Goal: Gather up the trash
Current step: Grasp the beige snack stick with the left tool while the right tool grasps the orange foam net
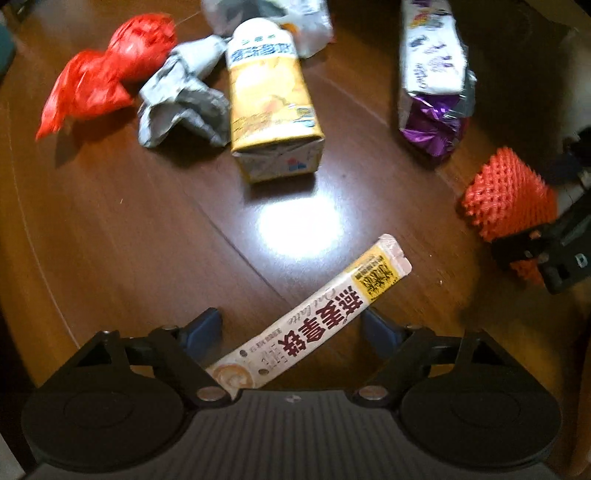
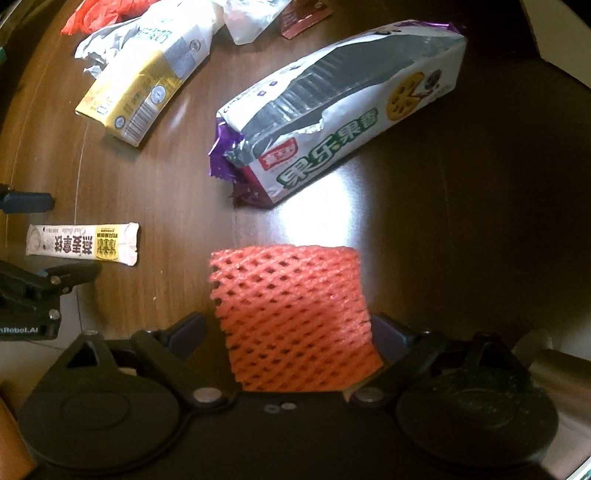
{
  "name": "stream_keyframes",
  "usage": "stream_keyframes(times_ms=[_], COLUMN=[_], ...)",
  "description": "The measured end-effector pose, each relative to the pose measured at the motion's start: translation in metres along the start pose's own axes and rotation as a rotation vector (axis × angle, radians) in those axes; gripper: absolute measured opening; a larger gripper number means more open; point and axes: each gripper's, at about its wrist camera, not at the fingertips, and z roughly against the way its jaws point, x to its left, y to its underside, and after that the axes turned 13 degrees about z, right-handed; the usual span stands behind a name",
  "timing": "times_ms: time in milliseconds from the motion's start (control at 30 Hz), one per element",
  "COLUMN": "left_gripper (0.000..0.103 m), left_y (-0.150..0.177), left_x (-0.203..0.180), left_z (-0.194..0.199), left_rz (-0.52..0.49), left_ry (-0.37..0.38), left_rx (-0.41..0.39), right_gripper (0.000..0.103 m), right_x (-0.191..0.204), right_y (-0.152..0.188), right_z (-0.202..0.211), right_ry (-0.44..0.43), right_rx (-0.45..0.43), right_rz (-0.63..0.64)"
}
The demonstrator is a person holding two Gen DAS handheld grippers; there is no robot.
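Trash lies on a dark wooden table [image 1: 110,240]. My left gripper [image 1: 291,325] is open, its jaws on either side of a white oat latte sachet [image 1: 314,317] lying diagonally on the table; the sachet also shows in the right wrist view [image 2: 83,244]. My right gripper [image 2: 288,332] is open around an orange foam fruit net [image 2: 291,317], which also shows in the left wrist view [image 1: 513,195]. The net sits between the jaws; I cannot tell whether they touch it.
Further off lie a yellow drink carton [image 1: 269,99], crumpled grey paper [image 1: 181,96], a red plastic bag [image 1: 107,70], a white plastic bag [image 1: 295,22] and a white and purple biscuit pack [image 2: 332,114]. A small brown packet [image 2: 304,16] lies at the far edge.
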Motion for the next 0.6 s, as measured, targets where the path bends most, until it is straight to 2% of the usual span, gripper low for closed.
stream_keyframes(times_ms=[133,200,267,333,433,500,600], left_gripper=[0.080,0.072,0.052,0.043,0.036,0.030,0.027], left_y=[0.002,0.004,0.006,0.006,0.004,0.002,0.000], left_x=[-0.003,-0.006,-0.014,-0.020,-0.024,-0.022,-0.023], left_z=[0.003,0.007,0.009,0.013,0.013,0.015,0.018], left_rz=[-0.012,-0.012,-0.017,-0.015,0.014,0.063,0.144], left_ry=[0.002,0.005,0.009,0.010,0.005,0.018,0.024], left_rx=[-0.019,-0.032,-0.046,-0.049,-0.046,-0.038,-0.022], right_gripper=[0.086,0.083,0.079,0.070,0.050,0.024,0.018], right_x=[0.004,0.007,0.010,0.014,0.019,0.024,0.030], right_y=[0.000,0.001,0.003,0.005,0.004,0.003,0.001], right_z=[-0.005,-0.005,-0.003,-0.002,0.001,0.005,0.016], right_ry=[0.011,0.023,0.031,0.049,0.048,0.047,0.036], right_rx=[0.012,0.007,0.001,0.000,0.007,0.015,0.015], right_rz=[0.021,0.026,0.023,0.026,0.023,0.024,0.014])
